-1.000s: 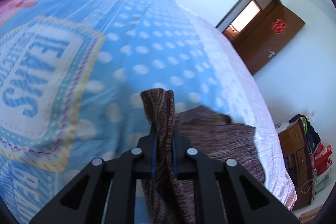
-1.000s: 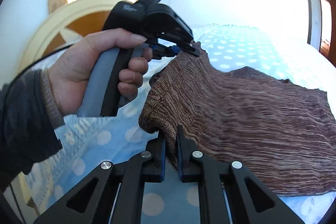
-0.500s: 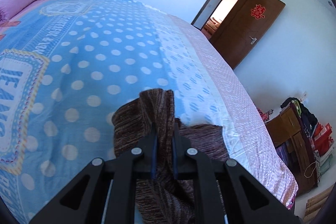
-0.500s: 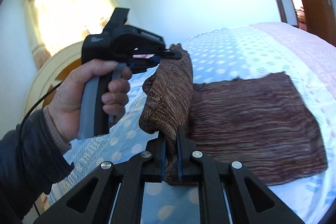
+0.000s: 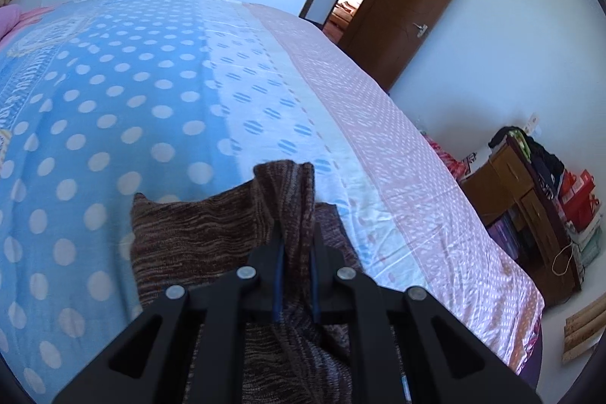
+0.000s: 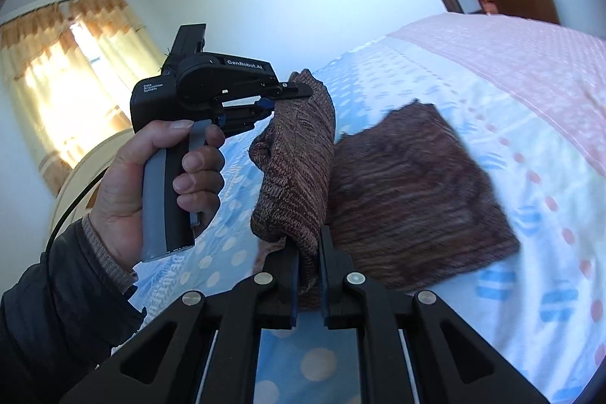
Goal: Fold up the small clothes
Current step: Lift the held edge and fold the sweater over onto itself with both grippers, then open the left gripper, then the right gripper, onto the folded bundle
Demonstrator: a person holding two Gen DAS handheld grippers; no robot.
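A brown striped knit garment (image 6: 409, 192) lies on the bed, its near edge lifted. My left gripper (image 5: 295, 233) is shut on one corner of the knit garment (image 5: 197, 237), which bunches up between the fingers. My right gripper (image 6: 306, 245) is shut on the other corner. In the right wrist view the left gripper (image 6: 291, 93) shows at upper left, held by a hand, with the raised fold (image 6: 299, 154) hanging between the two grippers above the flat part.
The bed has a blue polka-dot cover (image 5: 113, 124) with a pink dotted border (image 5: 416, 177) toward its right edge. A brown door (image 5: 416, 6) stands open beyond. A wooden cabinet with clutter (image 5: 530, 184) stands at the right. A curtained window (image 6: 68, 70) is at the left.
Both grippers have carried the held edge up and forward over the rest of the garment, toward the pink border. The flat part now looks shorter and doubled.
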